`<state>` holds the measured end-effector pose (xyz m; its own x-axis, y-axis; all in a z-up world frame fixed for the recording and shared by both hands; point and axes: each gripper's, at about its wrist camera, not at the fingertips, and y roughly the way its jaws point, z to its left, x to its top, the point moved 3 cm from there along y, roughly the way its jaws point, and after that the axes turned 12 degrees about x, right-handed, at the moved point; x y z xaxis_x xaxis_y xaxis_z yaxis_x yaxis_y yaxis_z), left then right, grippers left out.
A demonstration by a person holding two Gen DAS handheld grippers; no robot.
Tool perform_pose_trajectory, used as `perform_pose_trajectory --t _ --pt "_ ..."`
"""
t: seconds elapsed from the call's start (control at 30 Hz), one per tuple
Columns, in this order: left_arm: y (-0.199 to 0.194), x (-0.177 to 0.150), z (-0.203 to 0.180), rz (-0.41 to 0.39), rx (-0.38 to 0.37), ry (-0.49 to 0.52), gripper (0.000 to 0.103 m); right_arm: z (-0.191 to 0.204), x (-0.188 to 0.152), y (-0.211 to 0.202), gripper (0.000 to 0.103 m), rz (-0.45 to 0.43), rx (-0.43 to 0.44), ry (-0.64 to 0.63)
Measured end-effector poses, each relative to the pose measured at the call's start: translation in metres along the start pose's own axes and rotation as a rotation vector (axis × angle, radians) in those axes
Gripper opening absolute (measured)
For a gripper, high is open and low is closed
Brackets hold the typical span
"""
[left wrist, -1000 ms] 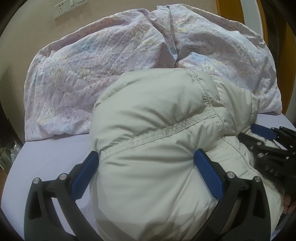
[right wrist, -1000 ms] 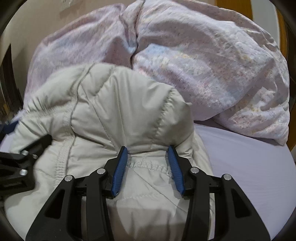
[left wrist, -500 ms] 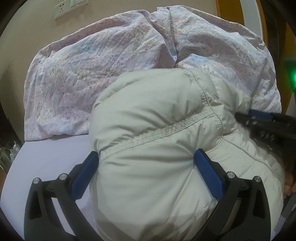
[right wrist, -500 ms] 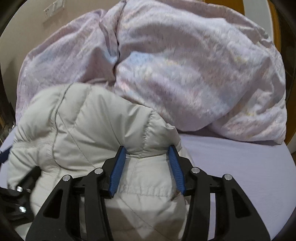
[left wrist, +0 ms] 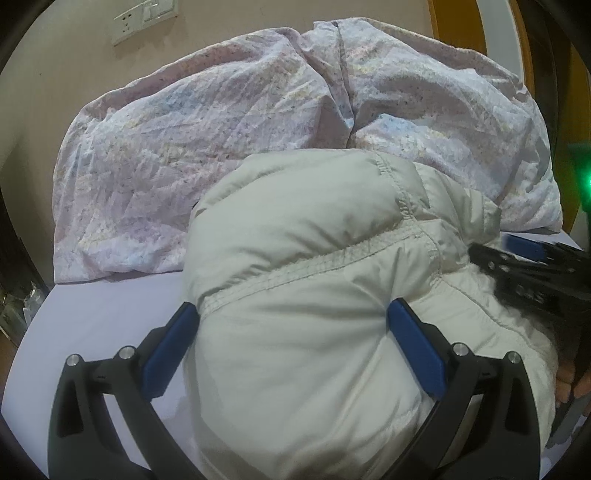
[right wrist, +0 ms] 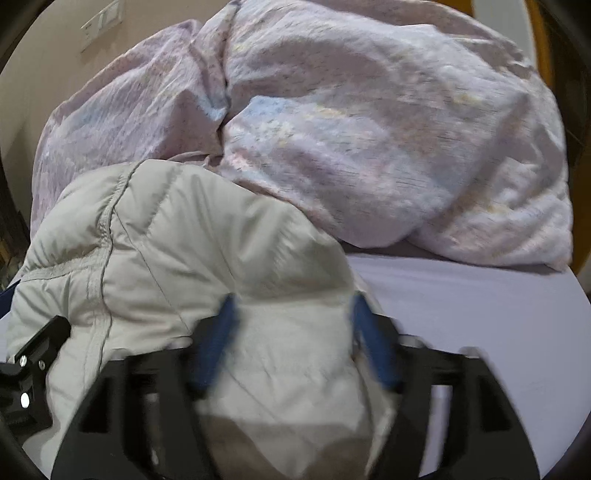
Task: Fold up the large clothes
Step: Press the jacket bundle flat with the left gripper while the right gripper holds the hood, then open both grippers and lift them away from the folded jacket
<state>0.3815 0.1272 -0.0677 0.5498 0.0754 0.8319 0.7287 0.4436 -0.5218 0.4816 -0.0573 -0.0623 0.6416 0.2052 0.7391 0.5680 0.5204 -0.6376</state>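
At the far left of your left view, the wall [left wrist: 55, 66] is showing smooth and beige, with a white socket plate [left wrist: 146, 18] high on it. Below it, the sheet [left wrist: 92, 314] is lying flat and pale lilac over the bed; dark clutter at the left edge is too small to make out. Behind, the duvet [left wrist: 221, 129] is heaping up in a crinkled, thin cotton with a faint speckled print, folded into two lobes with a deep crease between them.

Your left gripper [left wrist: 291, 328] is straddling the jacket [left wrist: 303, 229], a puffy, off-white quilted bundle with a ribbed stitched seam running across it. It is sitting on the sheet in front of the duvet, touching it at the back. Both blue pads are lying against the padding, the left fingertip [left wrist: 184, 317] at the seam's end, the jaws wide with the bulge filling the gap; it is clamped on the jacket. The bundle is hiding the lower part of the tool.

To the right, your right gripper [left wrist: 524, 247] is entering from the frame edge, black with a blue tip, mostly cut off. A strip of dark fur trim is peeking out under it, and a green glow is showing at the edge.

In your right view, that gripper [right wrist: 291, 328] is blurring: its jaws are opening, with a fold of jacket [right wrist: 184, 240] between the pads, which are coming away from it. The left tool's black frame [right wrist: 33, 358] is poking in at the lower left. Beyond, the duvet [right wrist: 369, 129] is rising soft and smeared, over bare sheet [right wrist: 480, 314] on the right.
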Motion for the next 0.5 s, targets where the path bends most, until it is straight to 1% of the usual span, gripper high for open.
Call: perform_pose_trajectory --t 0.03,0.07,0.13,0.23,0.27,0.37,0.43,0.5 --pt "-0.004 -0.001 0.003 0.004 -0.004 -0.011 0.101 -0.001 -0.004 -0.009 0.089 0.003 0.027 0.017" --pt "-0.007 -0.002 0.007 0.012 -0.013 -0.024 0.101 -0.001 -0.007 -0.018 0.089 0.000 0.037 0.023" --pt "-0.018 -0.006 0.015 0.023 -0.031 -0.044 0.101 -0.001 -0.014 -0.035 0.088 -0.013 0.047 0.025" --pt "-0.038 -0.015 0.026 0.023 -0.044 -0.057 0.101 0.001 -0.027 -0.063 0.084 -0.014 0.058 0.027" --pt "-0.046 -0.019 0.031 0.021 -0.045 -0.058 0.101 0.002 -0.034 -0.071 0.083 0.003 0.054 0.026" --pt "-0.064 -0.030 0.039 0.036 -0.049 -0.065 0.101 0.001 -0.051 -0.075 0.083 0.060 0.023 0.016" --pt "-0.073 -0.039 0.042 0.065 -0.045 -0.066 0.101 -0.001 -0.054 -0.082 0.083 0.053 0.015 0.029" --pt "-0.083 -0.049 0.044 0.096 -0.038 -0.073 0.101 -0.001 -0.058 -0.098 0.084 0.050 0.039 0.064"
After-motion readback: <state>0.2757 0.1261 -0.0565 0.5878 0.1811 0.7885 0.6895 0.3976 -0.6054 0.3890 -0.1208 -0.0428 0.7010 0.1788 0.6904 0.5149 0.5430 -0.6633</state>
